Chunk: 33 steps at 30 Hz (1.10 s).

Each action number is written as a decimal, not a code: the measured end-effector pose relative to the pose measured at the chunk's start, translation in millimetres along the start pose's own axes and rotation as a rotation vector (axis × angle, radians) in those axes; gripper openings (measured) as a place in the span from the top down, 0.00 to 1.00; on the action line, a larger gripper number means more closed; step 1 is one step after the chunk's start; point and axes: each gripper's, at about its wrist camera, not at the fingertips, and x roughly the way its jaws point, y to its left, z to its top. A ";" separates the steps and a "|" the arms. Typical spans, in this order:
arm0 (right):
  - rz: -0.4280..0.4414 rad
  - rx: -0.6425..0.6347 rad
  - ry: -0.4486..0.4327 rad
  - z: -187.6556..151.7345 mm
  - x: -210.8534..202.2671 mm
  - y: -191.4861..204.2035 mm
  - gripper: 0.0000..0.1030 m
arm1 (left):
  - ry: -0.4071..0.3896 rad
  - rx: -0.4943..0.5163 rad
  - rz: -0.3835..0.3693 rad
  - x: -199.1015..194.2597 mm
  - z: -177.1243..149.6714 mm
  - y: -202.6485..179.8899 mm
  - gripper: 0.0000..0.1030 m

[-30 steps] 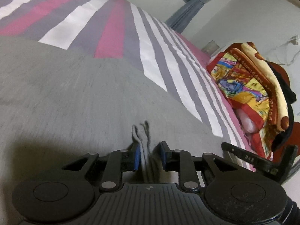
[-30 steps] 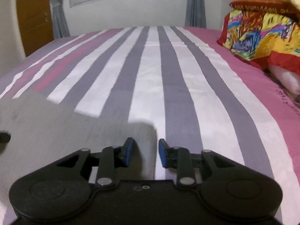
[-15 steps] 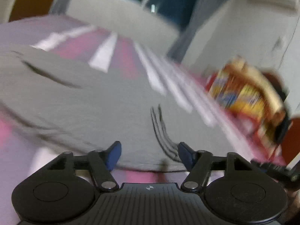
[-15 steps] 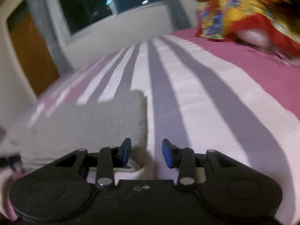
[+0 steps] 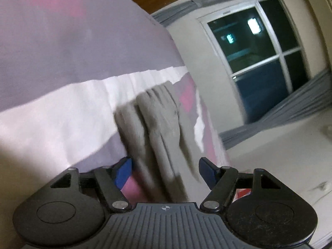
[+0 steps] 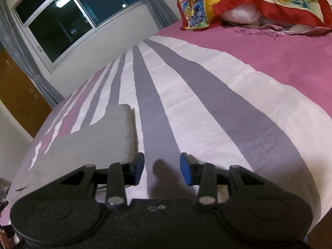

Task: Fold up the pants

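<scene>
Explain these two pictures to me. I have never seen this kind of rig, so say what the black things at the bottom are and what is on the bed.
There is no robot here: a person holds a two-finger clamp in each hand, each with a wide-angle camera looking along its fingers. One picture is from the left gripper, the other from the right gripper. On the striped bedspread lie folded grey pants, with colourful bedding piled at the far end. The left jaws are opening, with the pants' edge between them but not pinched. The right jaws stand open over the bedspread beside the pants, holding nothing.
</scene>
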 end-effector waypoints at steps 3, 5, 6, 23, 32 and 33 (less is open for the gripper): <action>-0.027 -0.044 0.004 -0.8 3.1 5.1 0.63 | -0.006 -0.056 -0.087 23.6 11.2 11.3 0.32; -0.044 -0.056 0.001 -0.3 4.2 7.0 0.63 | -0.036 -0.115 -0.155 35.0 14.0 19.9 0.31; -0.050 -0.057 -0.001 1.0 5.2 6.8 0.64 | -0.051 -0.146 -0.183 38.4 14.2 23.6 0.31; -0.106 -0.091 -0.006 7.6 6.2 4.9 0.64 | -0.013 -0.001 0.001 49.8 20.1 -12.1 0.66; -0.311 -0.298 -0.040 18.4 31.8 -11.5 0.22 | -0.016 0.127 0.067 14.7 35.0 -46.9 0.66; -0.314 -0.310 -0.030 16.2 33.9 -13.4 0.09 | -0.025 0.148 0.058 12.1 33.6 -54.6 0.66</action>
